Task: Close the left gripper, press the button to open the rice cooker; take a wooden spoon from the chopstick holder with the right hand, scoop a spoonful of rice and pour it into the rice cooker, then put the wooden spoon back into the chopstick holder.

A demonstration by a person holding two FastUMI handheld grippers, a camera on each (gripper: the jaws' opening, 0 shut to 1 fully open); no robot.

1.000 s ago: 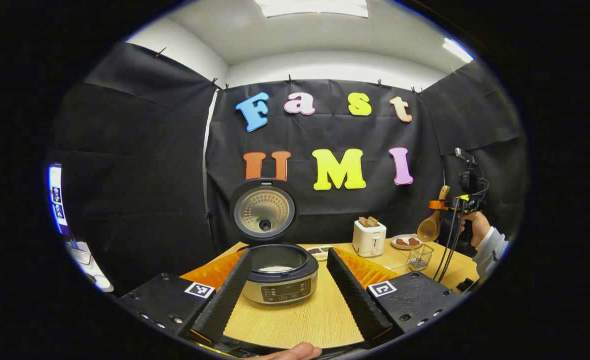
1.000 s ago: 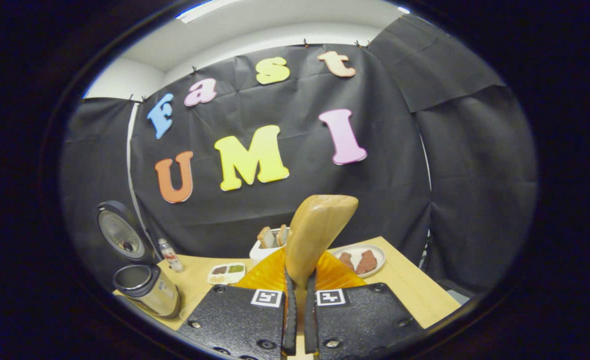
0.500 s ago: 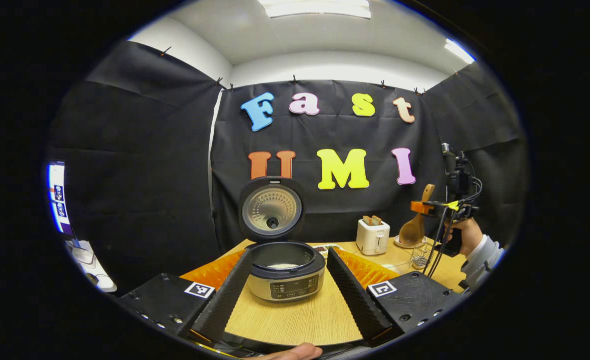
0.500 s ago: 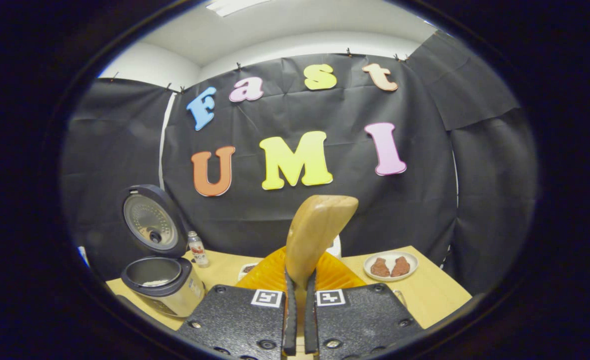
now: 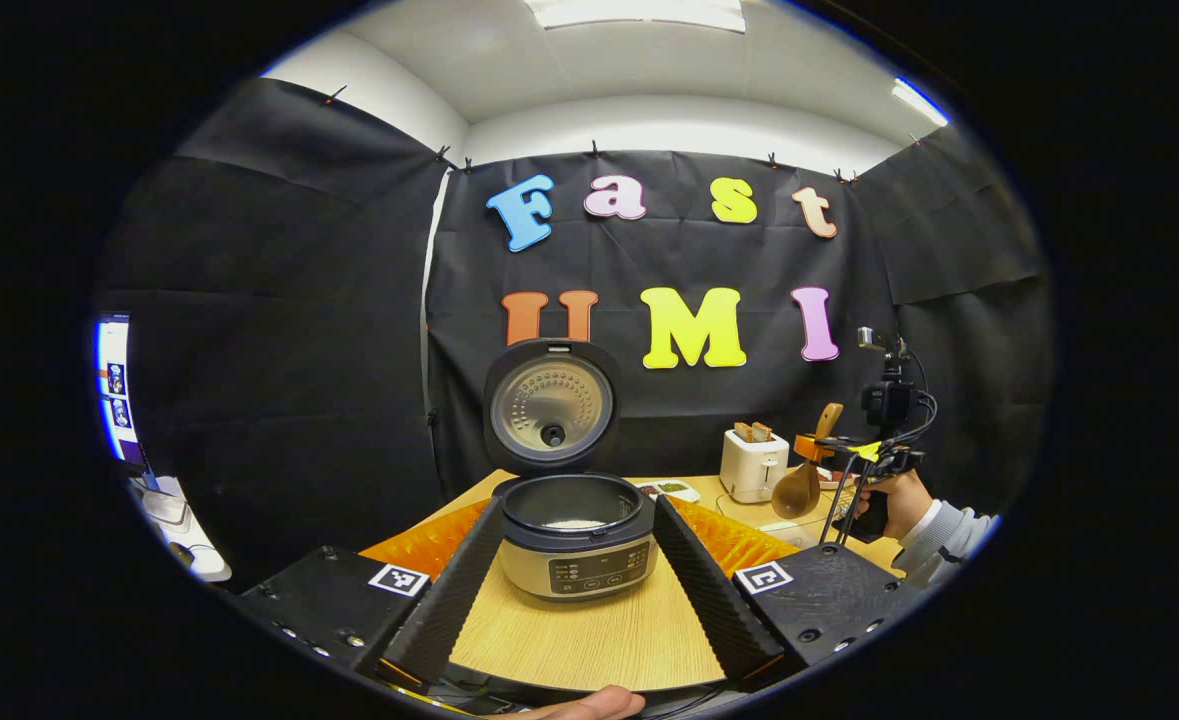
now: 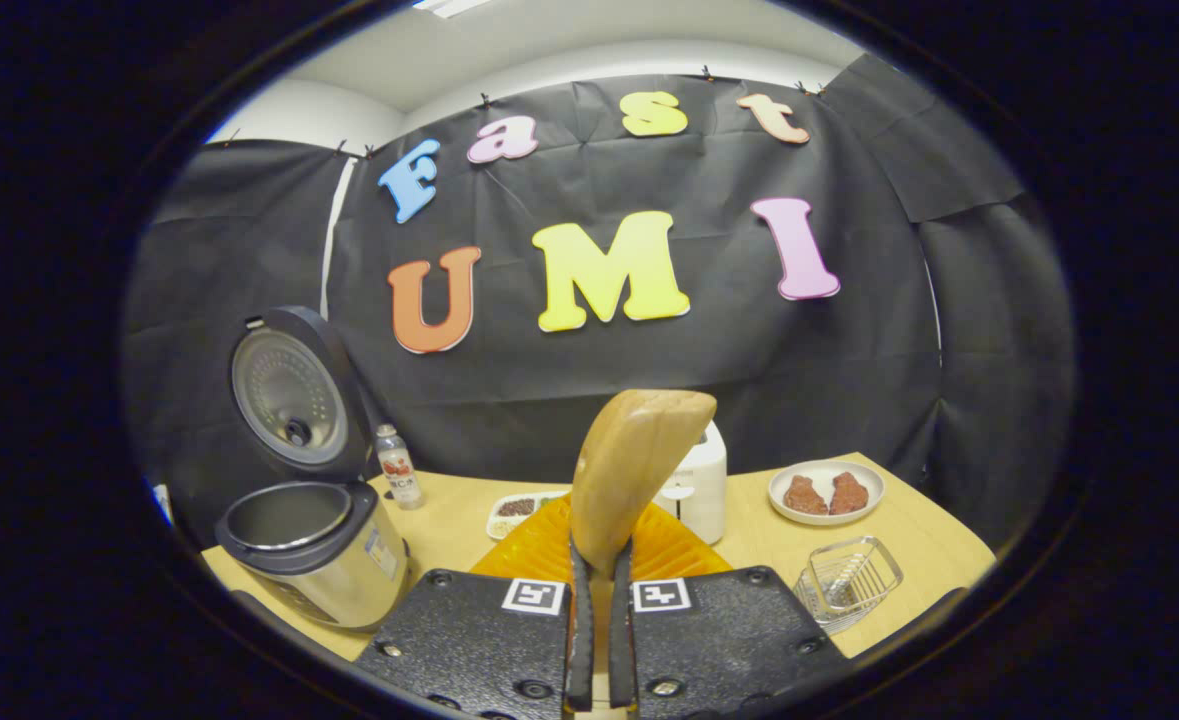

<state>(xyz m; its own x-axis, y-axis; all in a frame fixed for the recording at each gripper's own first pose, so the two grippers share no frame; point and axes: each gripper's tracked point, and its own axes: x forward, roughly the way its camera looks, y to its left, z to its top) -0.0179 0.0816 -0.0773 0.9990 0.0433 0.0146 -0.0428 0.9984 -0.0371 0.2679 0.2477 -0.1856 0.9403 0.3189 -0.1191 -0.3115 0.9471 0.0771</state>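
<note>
Two grippers are mine here. My left gripper point(image 5: 574, 560) hangs low over the tabletop point(image 5: 589, 640) with its jaws spread wide apart, and the rice cooker point(image 5: 575, 535) sits between them farther ahead, lid point(image 5: 550, 404) standing upright and open, a pale layer of rice visible in the pot. My right gripper point(image 6: 597, 625) has its jaws pressed together on the handle of the wooden spoon point(image 6: 631, 470), which rises upright just ahead of the camera. In the left gripper view that same gripper point(image 5: 817, 447) is held up by my hand point(image 5: 894, 500) over the right side of the tabletop, the spoon's bowl point(image 5: 797, 490) hanging down below it. In the right gripper view the wire chopstick holder point(image 6: 847, 582) rests on the tabletop to the lower right, near a plate point(image 6: 826, 492) with two brown pieces. A white toaster point(image 6: 697, 482) stands just behind the spoon, and a small bottle point(image 6: 397, 466) stands beside the cooker's lid.
</note>
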